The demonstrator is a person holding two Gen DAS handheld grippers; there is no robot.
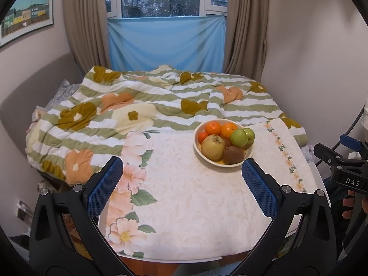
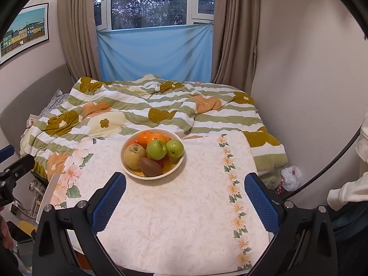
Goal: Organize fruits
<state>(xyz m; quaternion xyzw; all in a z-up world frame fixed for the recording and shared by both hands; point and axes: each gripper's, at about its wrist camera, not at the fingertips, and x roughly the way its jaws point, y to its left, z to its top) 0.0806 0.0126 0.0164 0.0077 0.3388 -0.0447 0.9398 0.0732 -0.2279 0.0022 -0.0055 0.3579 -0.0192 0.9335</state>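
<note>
A: Grippers first. How do they stand?

B: Left gripper (image 1: 181,185) has its 2 blue pads spread wide, nothing between them but tablecloth (image 1: 195,197). It touches nothing. Right gripper (image 2: 185,195) is the same: pads far apart, empty, held above the cloth.

A: Where is the fruit from each?

B: All of it sits in 1 white bowl (image 1: 230,163). In the left wrist view the bowl is ahead and to the right, its near rim just beside the tip of the right pad (image 1: 257,184), though I cannot tell if they are level. In the right wrist view the bowl (image 2: 128,169) is ahead and left of centre, its near rim close beyond the left pad (image 2: 110,200).

A: What is in it?

B: At the front, a yellowish apple (image 2: 135,156) and a brown kiwi (image 2: 150,166) touching it. Behind those, 2 green apples (image 2: 165,149) side by side. At the back, oranges (image 2: 149,138), at least 2, and 1 smaller orange fruit at the left edge in the left wrist view.

A: Can each gripper see the other?

B: Yes. The right one's black frame shows at the far right edge of the left view, a hand (image 1: 354,204) gripping it.

A: Beyond the table?

B: A bed with a striped, flowered quilt (image 2: 142,110), then curtains (image 2: 76,34) and a window (image 2: 149,2).
</note>
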